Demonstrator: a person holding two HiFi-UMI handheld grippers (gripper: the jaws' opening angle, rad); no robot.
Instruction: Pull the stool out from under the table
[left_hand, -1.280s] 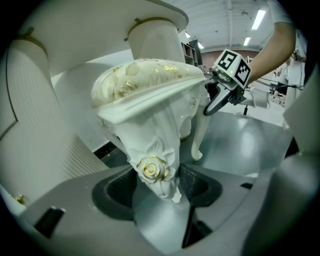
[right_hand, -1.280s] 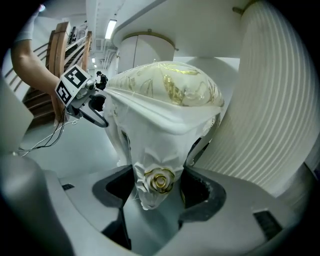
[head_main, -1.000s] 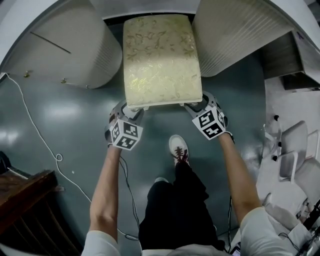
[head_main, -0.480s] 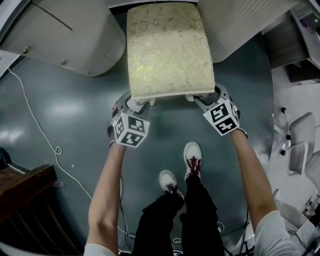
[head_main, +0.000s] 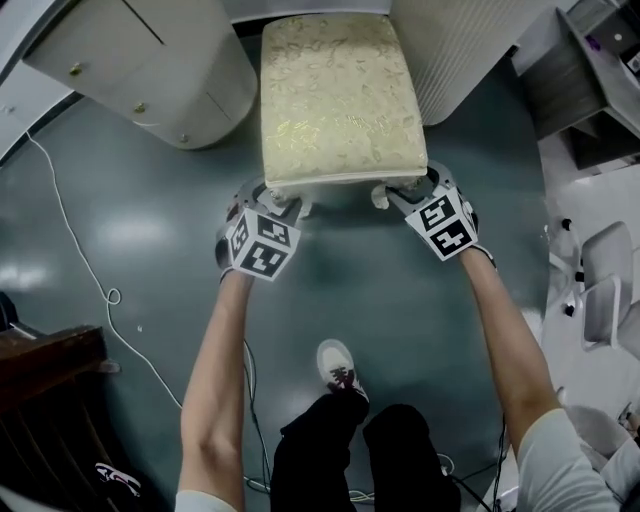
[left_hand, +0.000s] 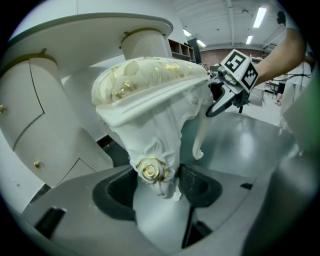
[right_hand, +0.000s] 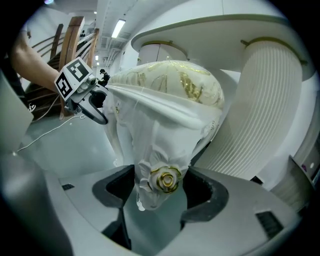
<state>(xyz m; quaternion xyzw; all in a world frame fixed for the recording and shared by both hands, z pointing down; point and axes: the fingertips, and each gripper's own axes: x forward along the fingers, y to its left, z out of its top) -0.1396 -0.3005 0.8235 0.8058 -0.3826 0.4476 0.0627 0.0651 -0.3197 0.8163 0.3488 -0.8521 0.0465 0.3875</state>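
The stool (head_main: 340, 100) has a cream cushion with a gold pattern and white carved legs, and it stands between the white table's two pedestals (head_main: 160, 70). My left gripper (head_main: 278, 207) is shut on the stool's near left leg (left_hand: 156, 150), just at its gold rose. My right gripper (head_main: 398, 196) is shut on the near right leg (right_hand: 161, 165) in the same way. In the left gripper view the leg fills the gap between the dark pads (left_hand: 200, 187). The right gripper (left_hand: 232, 82) shows across the stool in that view, and the left gripper (right_hand: 82, 92) shows in the right gripper view.
The ribbed right pedestal (head_main: 455, 50) flanks the stool closely. A white cable (head_main: 80, 260) lies on the grey floor at the left. Dark wooden furniture (head_main: 40, 400) stands at the lower left, white chairs (head_main: 605, 300) at the right. The person's shoe (head_main: 338, 365) is behind the grippers.
The stool has come farther out from between the pedestals, with both grippers still on its legs. The person's feet have stepped back.
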